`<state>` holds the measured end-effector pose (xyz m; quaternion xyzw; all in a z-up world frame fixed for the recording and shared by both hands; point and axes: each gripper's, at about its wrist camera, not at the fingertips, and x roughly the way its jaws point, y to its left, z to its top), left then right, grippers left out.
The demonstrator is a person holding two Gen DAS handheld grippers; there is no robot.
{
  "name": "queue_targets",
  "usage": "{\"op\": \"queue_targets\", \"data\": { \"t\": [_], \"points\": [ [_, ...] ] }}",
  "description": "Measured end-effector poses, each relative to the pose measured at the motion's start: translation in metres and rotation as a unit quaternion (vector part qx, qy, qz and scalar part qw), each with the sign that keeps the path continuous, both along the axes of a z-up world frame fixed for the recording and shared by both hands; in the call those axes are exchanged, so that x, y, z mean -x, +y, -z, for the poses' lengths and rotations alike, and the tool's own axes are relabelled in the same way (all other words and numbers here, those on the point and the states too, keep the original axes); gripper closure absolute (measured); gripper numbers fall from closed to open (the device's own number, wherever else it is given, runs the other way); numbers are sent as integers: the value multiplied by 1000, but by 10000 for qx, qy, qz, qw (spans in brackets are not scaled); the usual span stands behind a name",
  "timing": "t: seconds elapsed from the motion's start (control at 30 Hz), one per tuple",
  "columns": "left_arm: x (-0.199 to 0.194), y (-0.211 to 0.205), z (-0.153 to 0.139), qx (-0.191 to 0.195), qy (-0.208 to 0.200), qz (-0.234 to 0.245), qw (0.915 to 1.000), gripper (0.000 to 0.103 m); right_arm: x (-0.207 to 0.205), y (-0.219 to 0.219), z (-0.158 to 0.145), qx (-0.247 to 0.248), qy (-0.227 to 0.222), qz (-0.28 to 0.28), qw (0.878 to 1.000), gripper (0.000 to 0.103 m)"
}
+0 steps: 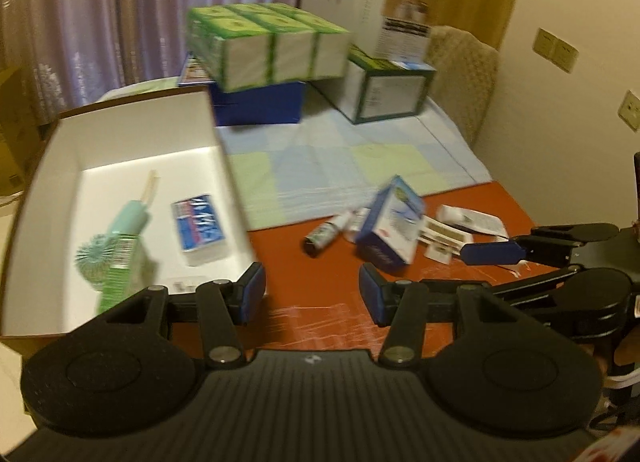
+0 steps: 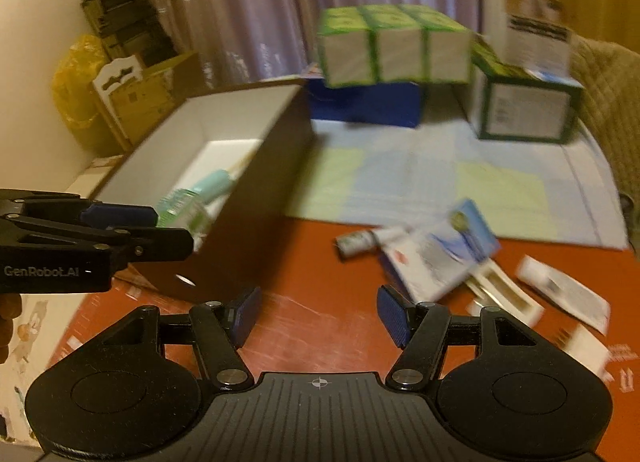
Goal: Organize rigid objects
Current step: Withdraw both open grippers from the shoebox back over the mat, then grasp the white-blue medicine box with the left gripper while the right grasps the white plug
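Small boxes (image 1: 390, 228) and a bottle (image 1: 322, 236) lie at 12 o'clock on the red table (image 1: 320, 282); storage box (image 1: 120, 166) at 10; curtains (image 1: 120, 2) behind. Left gripper (image 1: 312, 294) and right gripper (image 2: 318, 312) both partly open, empty.

Left gripper (image 1: 312, 294) & right gripper (image 2: 318, 316): both angled down, jaws apart, nothing between.

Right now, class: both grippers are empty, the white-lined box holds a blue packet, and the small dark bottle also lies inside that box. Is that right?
Not quite. The small dark bottle lies outside the box, on the red tabletop, as the left wrist view shows. The rest stands.
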<state>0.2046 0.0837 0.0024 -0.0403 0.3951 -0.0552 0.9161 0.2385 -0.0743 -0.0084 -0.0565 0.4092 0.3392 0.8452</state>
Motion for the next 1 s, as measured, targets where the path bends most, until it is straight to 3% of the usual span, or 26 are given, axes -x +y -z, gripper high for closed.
{"op": "queue_targets", "data": {
  "t": [0.23, 0.33, 0.5, 0.73, 1.0],
  "points": [
    [-18, -52, 15, -31, 139, 370, 9992, 55, -16, -64, 9, 81, 150, 494, 9986, 42],
    [-25, -73, 24, -169, 182, 538, 9982, 48, -24, -90, 16, 147, 216, 731, 9970, 42],
    [-41, -100, 45, -391, 247, 731, 9963, 46, -38, -126, 28, 304, 295, 1084, 9932, 42],
    [-66, -125, 72, -1157, 119, 946, 9887, 41, -54, -163, 43, 448, 421, 1446, 9876, 42],
    [-94, -151, 100, -2036, 93, 1155, 9722, 40, -73, -190, 59, 616, 560, 1711, 9817, 42]
  ]
}}
